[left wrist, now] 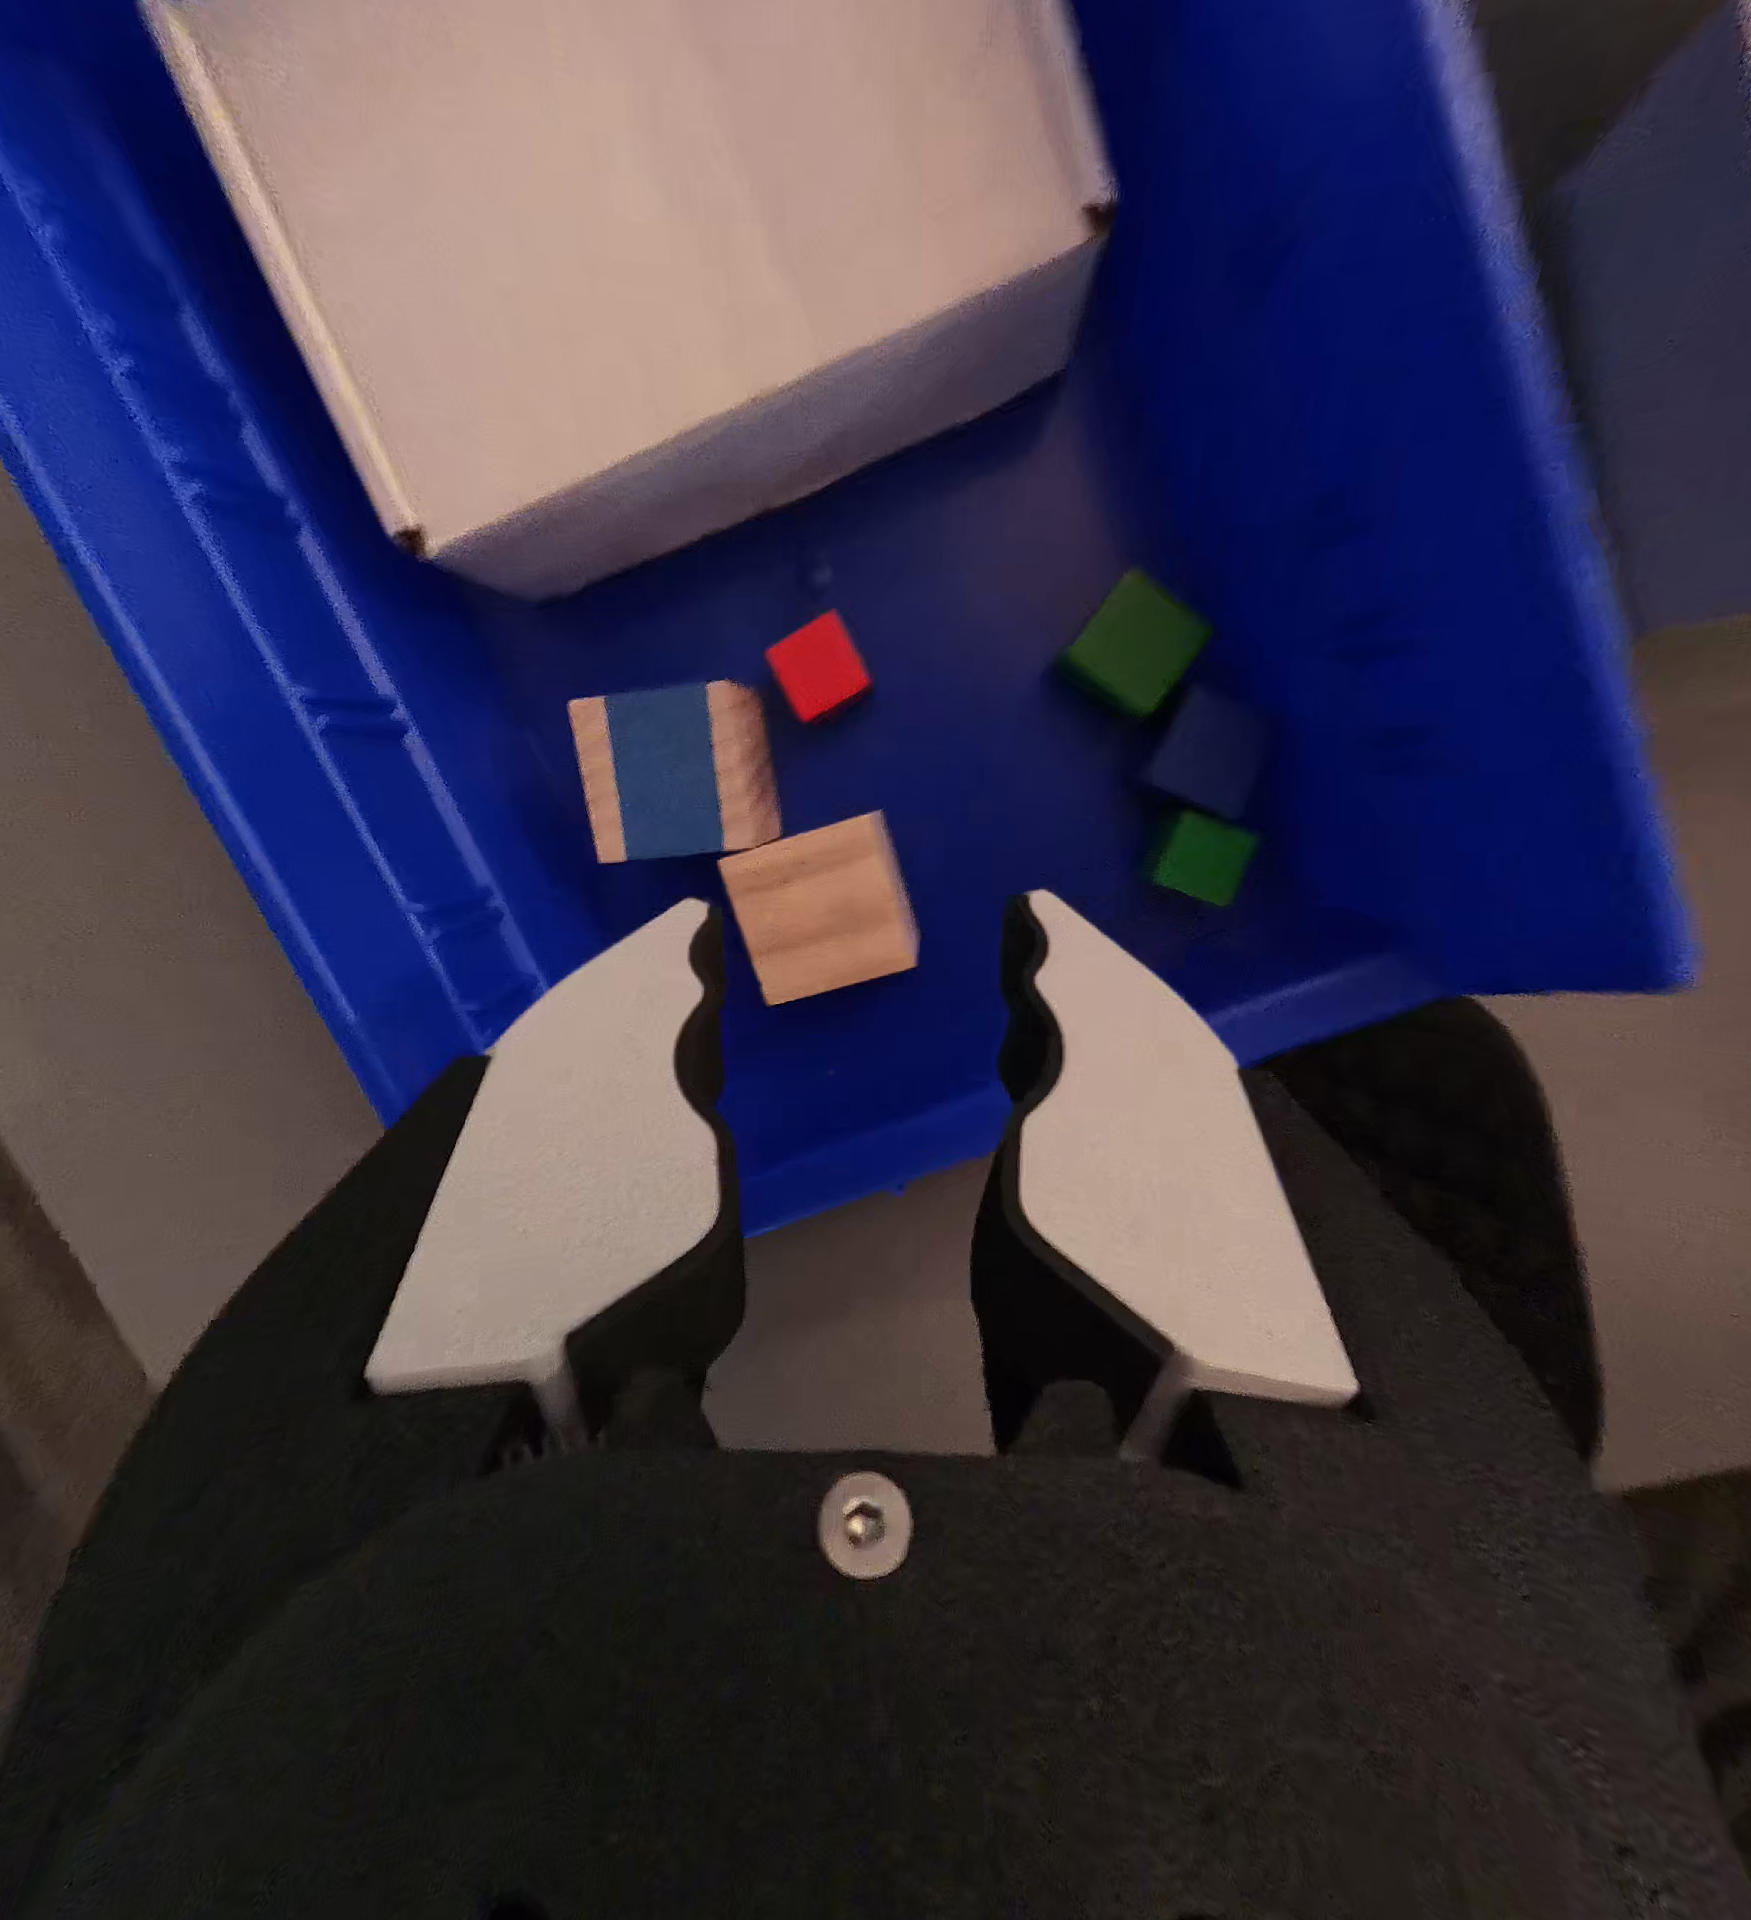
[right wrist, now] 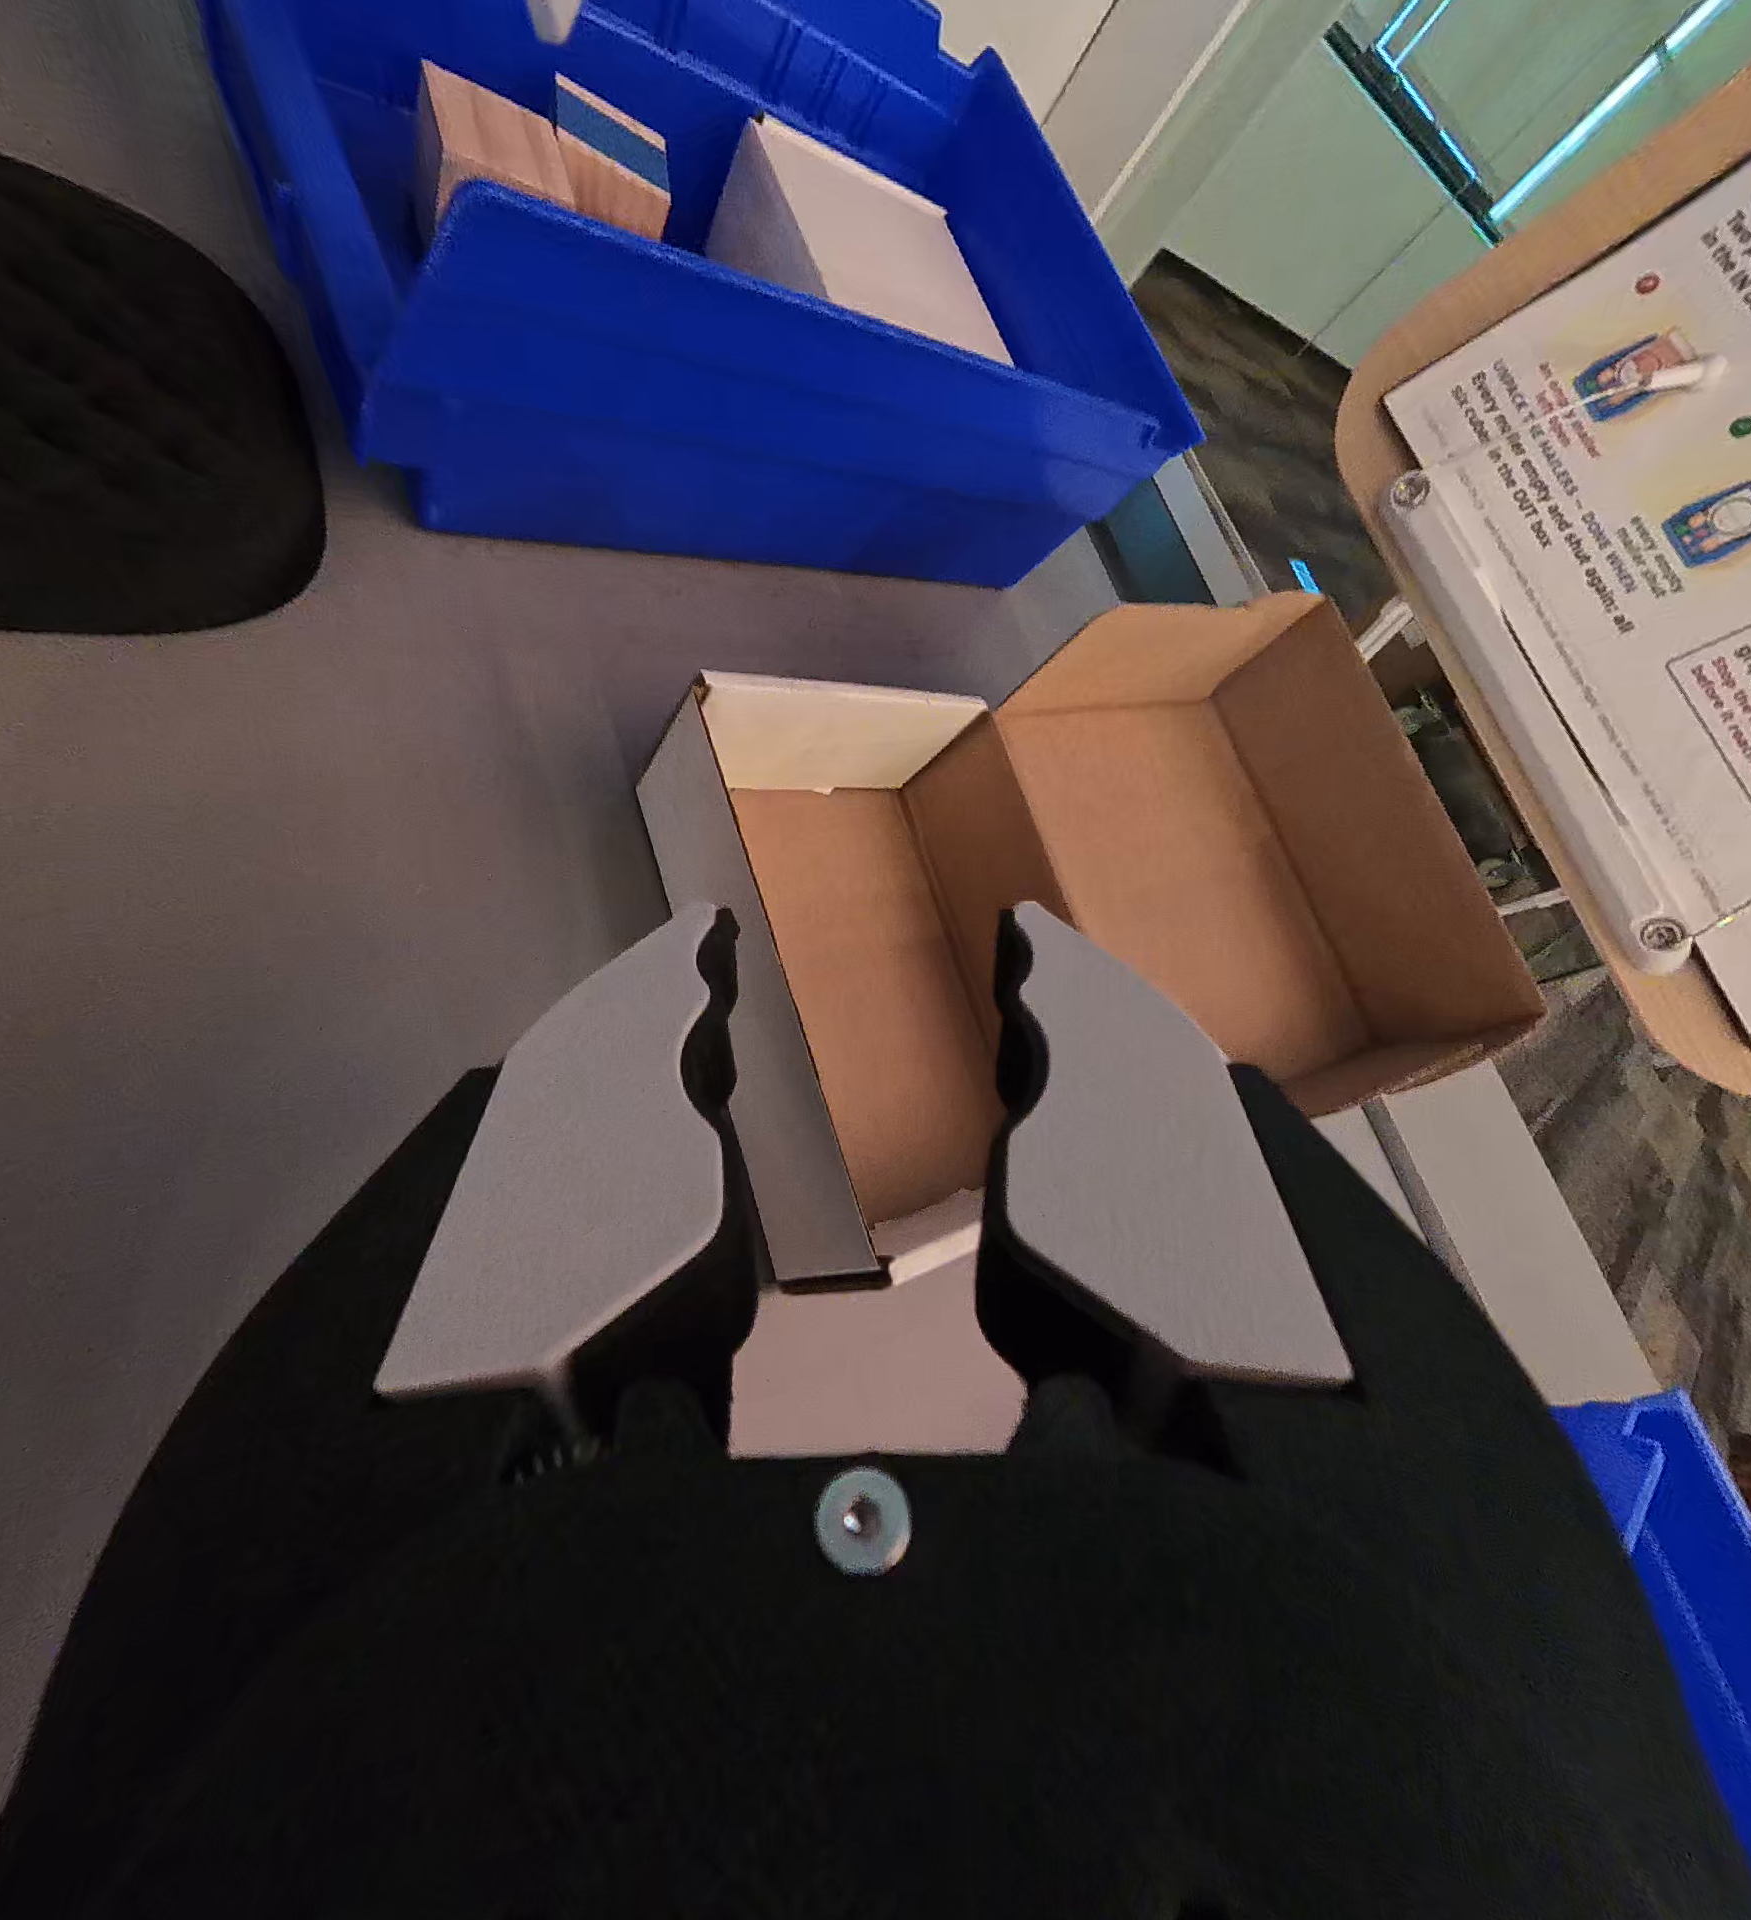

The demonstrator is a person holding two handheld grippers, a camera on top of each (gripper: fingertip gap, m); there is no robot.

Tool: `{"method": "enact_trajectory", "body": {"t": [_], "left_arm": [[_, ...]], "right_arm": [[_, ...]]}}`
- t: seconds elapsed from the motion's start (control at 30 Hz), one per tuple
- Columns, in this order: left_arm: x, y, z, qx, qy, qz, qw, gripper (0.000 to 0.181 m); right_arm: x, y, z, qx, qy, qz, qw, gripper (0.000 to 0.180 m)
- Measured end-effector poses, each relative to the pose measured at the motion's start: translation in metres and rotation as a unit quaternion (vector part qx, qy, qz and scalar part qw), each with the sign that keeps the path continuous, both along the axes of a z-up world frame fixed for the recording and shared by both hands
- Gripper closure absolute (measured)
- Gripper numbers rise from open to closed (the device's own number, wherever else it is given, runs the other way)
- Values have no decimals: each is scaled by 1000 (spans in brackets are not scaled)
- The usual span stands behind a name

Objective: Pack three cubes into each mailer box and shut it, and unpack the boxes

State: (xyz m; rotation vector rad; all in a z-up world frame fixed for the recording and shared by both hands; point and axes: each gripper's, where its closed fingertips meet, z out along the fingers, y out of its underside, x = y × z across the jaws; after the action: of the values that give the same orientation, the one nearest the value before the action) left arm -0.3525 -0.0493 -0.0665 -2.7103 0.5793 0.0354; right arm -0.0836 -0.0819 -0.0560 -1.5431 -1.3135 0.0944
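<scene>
Wooden plain cube (left wrist: 819, 906) lies in the blue bin (left wrist: 1370, 520), straight ahead between the left gripper (left wrist: 858, 906)'s spread jaws, so that side is nearer. Right gripper (right wrist: 863, 920), jaws spread and pinching nothing, straddles the open mailer box (right wrist: 850, 935)'s near wall on the worktop (right wrist: 279, 883).

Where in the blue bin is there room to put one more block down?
The blue bin has bare floor in the middle, between the plain wooden cube and the small green cube, just ahead of the open left gripper. It is crowded near the striped block and red cube, and the closed white mailer box fills the far end.
</scene>
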Motion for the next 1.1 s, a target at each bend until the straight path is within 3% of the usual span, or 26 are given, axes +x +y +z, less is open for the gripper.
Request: {"method": "enact_trajectory", "body": {"t": [0.3, 0.5, 0.67, 0.8, 0.9, 0.97, 1.03, 1.1], "left_arm": [[-15, -1, -51, -82, 7, 86, 993, 121], [-21, -1, -74, -123, 30, 103, 987, 133], [-29, 1, -65, -116, 55, 105, 986, 134], [-21, 0, -22, -71, 54, 90, 992, 134], [25, 3, 36, -5, 5, 19, 1000, 134], [87, 4, 72, 33, -57, -85, 994, 134], [154, 0, 91, 51, -91, -227, 968, 134], [198, -3, 80, 35, -65, -345, 936, 134]], "right_arm": [[10, 3, -9, -14, -6, -5, 1000, 131], [13, 3, -9, -11, -13, -5, 1000, 131], [17, 4, -2, -4, -2, -9, 1000, 131], [22, 7, 7, 6, 16, -17, 1000, 131], [27, 11, 15, 16, 32, -26, 999, 132], [30, 12, 22, 26, 47, -30, 998, 133], [32, 14, 30, 42, 68, -31, 996, 134], [32, 12, 37, 56, 86, -20, 995, 136]]}}
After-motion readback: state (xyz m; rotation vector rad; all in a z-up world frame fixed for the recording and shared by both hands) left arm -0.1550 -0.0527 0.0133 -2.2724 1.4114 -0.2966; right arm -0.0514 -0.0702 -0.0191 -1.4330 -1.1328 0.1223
